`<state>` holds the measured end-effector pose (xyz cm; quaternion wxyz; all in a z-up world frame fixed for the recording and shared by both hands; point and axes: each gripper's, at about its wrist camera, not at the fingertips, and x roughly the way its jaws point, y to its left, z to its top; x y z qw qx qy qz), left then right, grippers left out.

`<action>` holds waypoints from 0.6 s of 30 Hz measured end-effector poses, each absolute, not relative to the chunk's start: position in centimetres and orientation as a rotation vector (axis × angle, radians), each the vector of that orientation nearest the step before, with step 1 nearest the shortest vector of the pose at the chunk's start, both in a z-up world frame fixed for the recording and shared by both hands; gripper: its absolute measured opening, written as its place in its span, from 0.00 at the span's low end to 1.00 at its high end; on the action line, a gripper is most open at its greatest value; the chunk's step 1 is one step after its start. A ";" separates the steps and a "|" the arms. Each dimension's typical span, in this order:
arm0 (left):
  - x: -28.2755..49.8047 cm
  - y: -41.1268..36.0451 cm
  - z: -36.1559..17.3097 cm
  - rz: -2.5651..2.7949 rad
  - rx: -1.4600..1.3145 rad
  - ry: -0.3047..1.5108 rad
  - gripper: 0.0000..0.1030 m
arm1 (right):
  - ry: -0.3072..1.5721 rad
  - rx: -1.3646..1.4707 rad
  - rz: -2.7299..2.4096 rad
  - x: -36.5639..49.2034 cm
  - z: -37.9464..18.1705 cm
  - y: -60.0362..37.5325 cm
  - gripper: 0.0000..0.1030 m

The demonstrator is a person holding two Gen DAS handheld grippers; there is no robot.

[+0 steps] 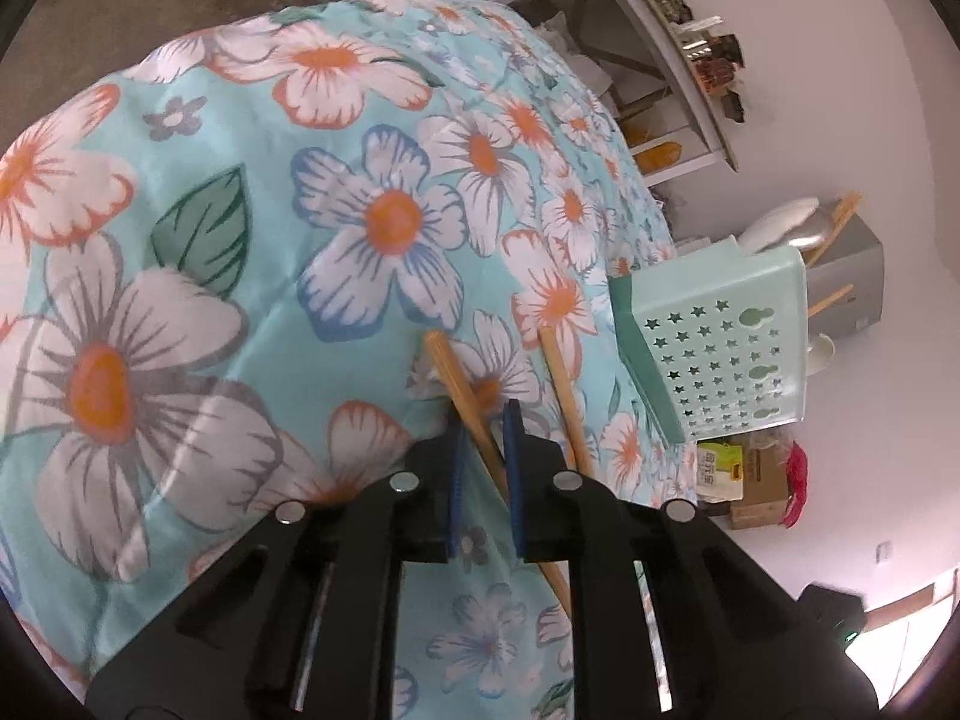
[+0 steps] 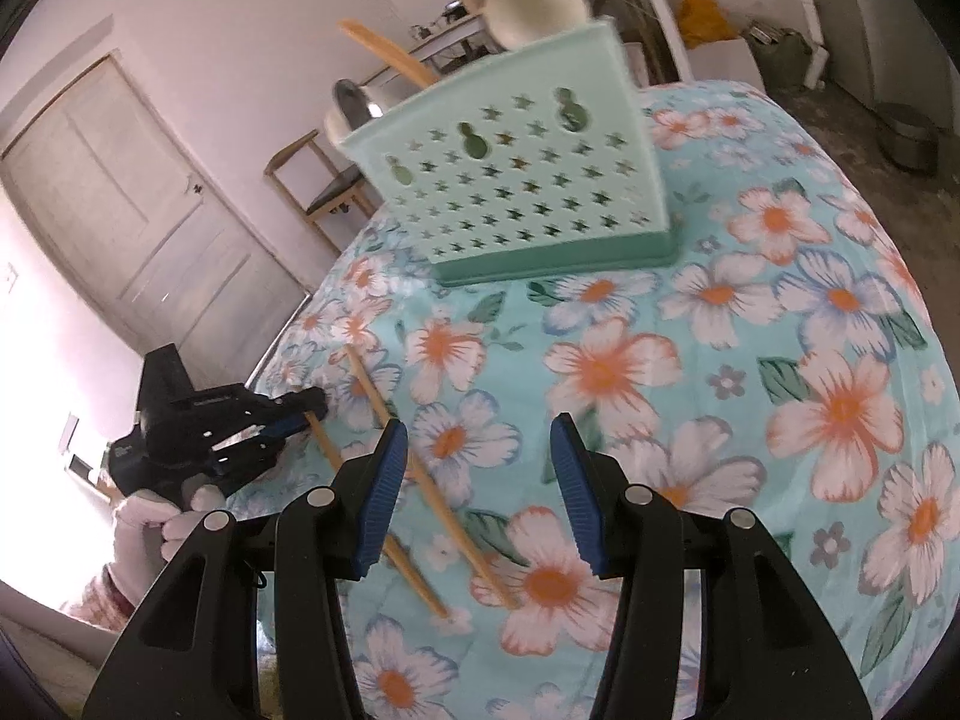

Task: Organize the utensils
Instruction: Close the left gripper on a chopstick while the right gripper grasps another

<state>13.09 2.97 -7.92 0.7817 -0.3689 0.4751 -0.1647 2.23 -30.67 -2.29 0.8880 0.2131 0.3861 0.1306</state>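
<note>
The left claw point(image 1: 483, 420) sits low over a table draped in a turquoise floral cloth point(image 1: 240, 192), its blue-padded fingers drawn in around one wooden chopstick point(image 1: 465, 402). From the left wrist view the stick passes between the pads; whether both pads press on it is hard to tell. In the right wrist view the same left claw point(image 2: 312, 405) appears at the far left edge of the table, held by a white-gloved hand point(image 2: 150, 522), with the end of that chopstick point(image 2: 324, 438) at its tips. Just to the right lies a second chopstick point(image 1: 564, 396), flat on the cloth and roughly parallel to the first; in the right wrist view this second chopstick point(image 2: 420, 474) runs diagonally toward the camera. Further right, the right claw point(image 2: 480, 480) hovers above the cloth with its fingers wide apart, holding nothing. Beyond it, toward the far side of the table, stands a mint green utensil holder point(image 2: 516, 174) with star-shaped holes, already holding a white bowl-like item point(image 2: 534, 6), a wooden utensil point(image 2: 390, 54) and a metal ladle point(image 2: 354, 102).
</note>
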 end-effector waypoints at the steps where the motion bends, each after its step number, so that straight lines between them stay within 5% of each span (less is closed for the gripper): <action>1: 13.0 2.9 -7.8 -0.360 -0.772 1.014 0.13 | 0.799 0.437 0.296 2.5 -1.9 -30.3 0.47; 18: 10.6 2.7 -7.0 -0.417 -0.566 0.896 0.18 | 1.006 0.107 0.590 13.4 -1.9 -19.2 0.37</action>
